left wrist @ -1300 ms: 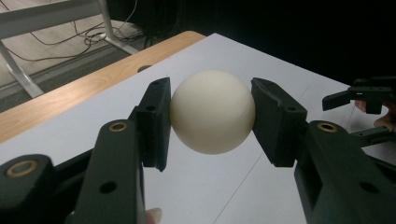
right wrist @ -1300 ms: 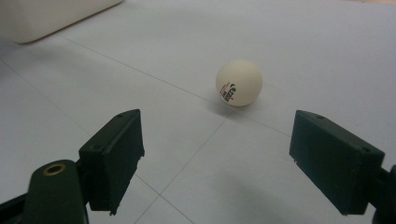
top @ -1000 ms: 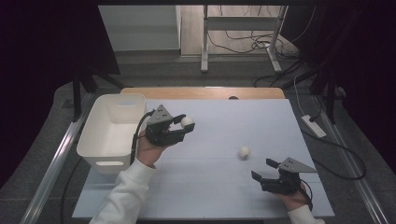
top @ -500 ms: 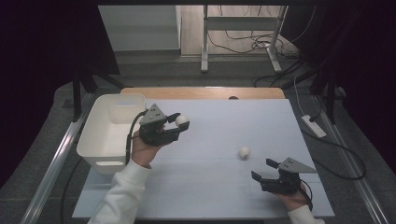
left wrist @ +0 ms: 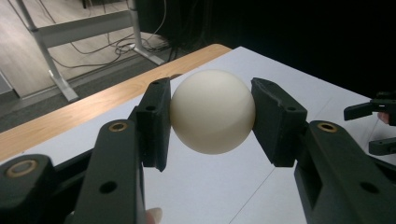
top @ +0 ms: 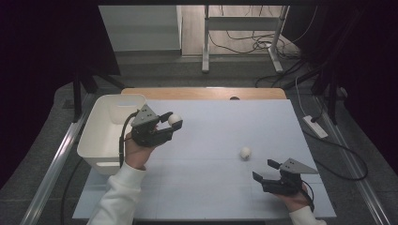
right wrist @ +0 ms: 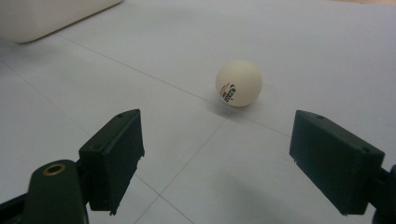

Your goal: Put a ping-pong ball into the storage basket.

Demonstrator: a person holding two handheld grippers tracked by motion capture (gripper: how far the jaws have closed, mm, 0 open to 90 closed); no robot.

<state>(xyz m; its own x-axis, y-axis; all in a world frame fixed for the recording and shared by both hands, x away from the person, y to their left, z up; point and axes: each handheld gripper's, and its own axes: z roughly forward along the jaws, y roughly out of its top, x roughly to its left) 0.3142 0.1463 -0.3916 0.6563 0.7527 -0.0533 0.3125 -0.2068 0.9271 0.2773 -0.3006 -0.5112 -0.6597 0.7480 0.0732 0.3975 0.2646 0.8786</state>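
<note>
The left gripper [top: 170, 125] is clamped on one white ball [top: 174, 119], lifted beside the white bin [top: 96, 140], not yet dropped. The right gripper [top: 263, 171] waits with jaws apart near the second ball [top: 245, 152] on the table.

ball on the table [right wrist: 238, 82]: small dark and red printed logo, too small to read
other text: none legible

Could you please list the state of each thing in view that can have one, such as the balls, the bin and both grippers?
Left gripper: shut on a ball, held above the table.
Held ball: clamped between the jaws.
Right gripper: open, holding nothing.
Loose ball: resting on the table, untouched.
Bin: upright; inside partly hidden.
</note>
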